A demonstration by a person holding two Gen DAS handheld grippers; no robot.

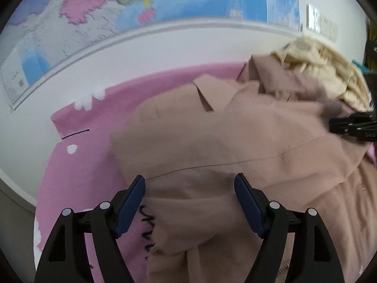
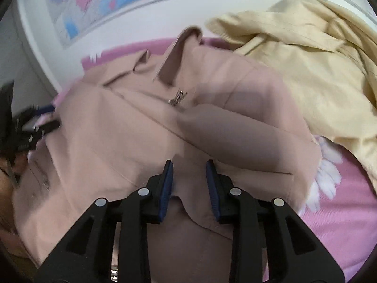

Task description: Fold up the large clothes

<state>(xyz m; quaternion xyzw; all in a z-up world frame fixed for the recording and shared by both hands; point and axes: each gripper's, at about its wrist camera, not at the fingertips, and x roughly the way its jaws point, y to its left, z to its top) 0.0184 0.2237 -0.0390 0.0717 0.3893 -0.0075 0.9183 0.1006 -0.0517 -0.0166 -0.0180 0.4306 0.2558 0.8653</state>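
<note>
A large beige-pink jacket (image 1: 235,136) lies crumpled on a pink sheet (image 1: 89,165); it also shows in the right wrist view (image 2: 132,132), with a metal zipper pull (image 2: 178,97) near its collar. My left gripper (image 1: 189,186) is open just above the jacket's lower part, nothing between its fingers. My right gripper (image 2: 189,172) has its jaws partly closed with a fold of the jacket's fabric between them. The right gripper also shows at the right edge of the left wrist view (image 1: 353,127), and the left gripper at the left edge of the right wrist view (image 2: 30,122).
A pale yellow garment (image 2: 306,66) is heaped on the sheet behind and right of the jacket, also in the left wrist view (image 1: 325,68). A white wall with a coloured map (image 1: 141,4) runs behind the bed. The pink sheet (image 2: 341,212) lies bare at the right.
</note>
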